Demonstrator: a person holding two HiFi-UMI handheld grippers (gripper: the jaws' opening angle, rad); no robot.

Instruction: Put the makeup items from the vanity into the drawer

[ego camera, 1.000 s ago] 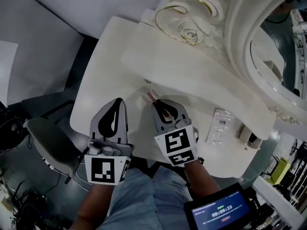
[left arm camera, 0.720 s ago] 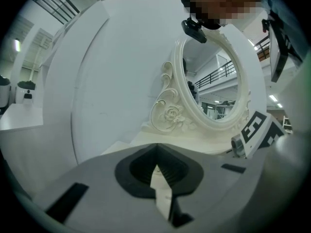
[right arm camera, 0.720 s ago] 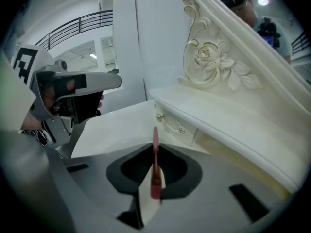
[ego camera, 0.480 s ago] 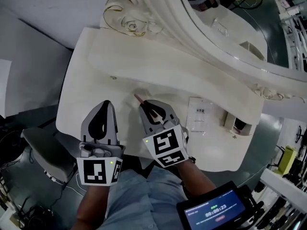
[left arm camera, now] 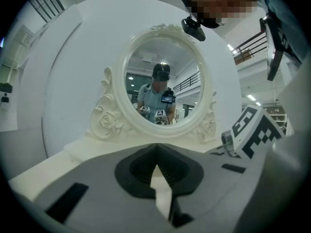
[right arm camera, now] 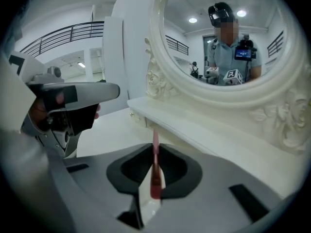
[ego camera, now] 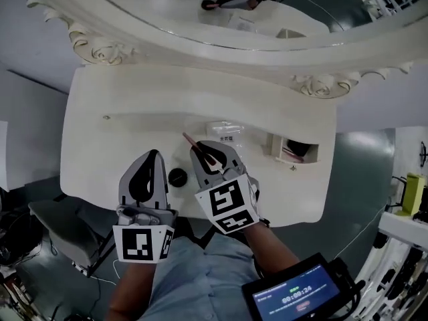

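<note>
Moved: left gripper [ego camera: 153, 154] and right gripper [ego camera: 200, 146] slid across vanity [ego camera: 120, 149].
Left: pressed together, empty.
Right: pinched pink stick [ego camera: 188, 140].
Tip: stick needed a tight hold to reach drawer [ego camera: 275, 143], middle right.

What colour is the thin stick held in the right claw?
Pinkish red; the stick shows best in the right gripper view.

The head camera is looking steeply down at the surface [ego camera: 100, 166]; both gripper cameras are facing the mirror [left arm camera: 163, 76] close ahead, sharing it.
</note>
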